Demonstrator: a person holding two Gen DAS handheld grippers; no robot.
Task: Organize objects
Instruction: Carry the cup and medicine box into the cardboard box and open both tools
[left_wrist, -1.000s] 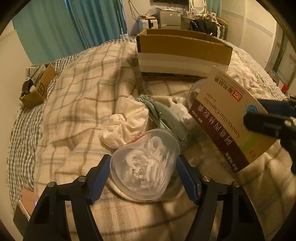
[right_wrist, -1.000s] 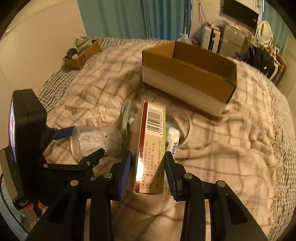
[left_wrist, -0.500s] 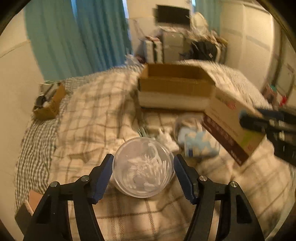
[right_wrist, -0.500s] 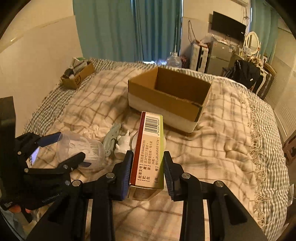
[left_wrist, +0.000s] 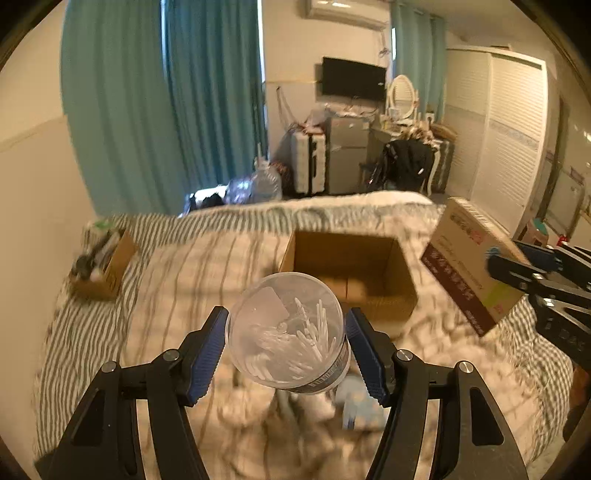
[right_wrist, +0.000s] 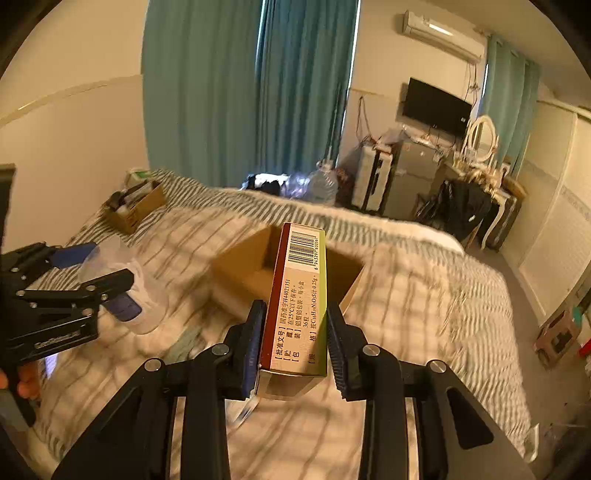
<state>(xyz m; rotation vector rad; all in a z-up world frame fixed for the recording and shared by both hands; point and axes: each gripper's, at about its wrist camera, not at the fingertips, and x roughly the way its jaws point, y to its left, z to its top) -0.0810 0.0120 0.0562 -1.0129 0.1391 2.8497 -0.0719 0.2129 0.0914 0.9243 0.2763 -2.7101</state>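
Observation:
My left gripper (left_wrist: 286, 343) is shut on a clear plastic jar of cotton swabs (left_wrist: 286, 332) and holds it in the air above the bed, in front of the open cardboard box (left_wrist: 351, 273). My right gripper (right_wrist: 295, 332) is shut on a medicine box (right_wrist: 299, 295) with a barcode on its end, held above the bed just before the same cardboard box (right_wrist: 243, 269). The medicine box (left_wrist: 469, 266) also shows in the left wrist view, at the right. The jar (right_wrist: 122, 284) and left gripper (right_wrist: 110, 291) show at the left of the right wrist view.
A small cardboard box (left_wrist: 103, 262) of items sits at the bed's far left corner. A blue-white packet (left_wrist: 354, 402) and other small things lie on the plaid blanket below the jar. Suitcases, a water bottle (left_wrist: 264, 182) and a dresser stand beyond the bed.
Both grippers have lifted their objects up off the blanket and tilted toward the cardboard box. The views now look across the room instead of down at the bed.

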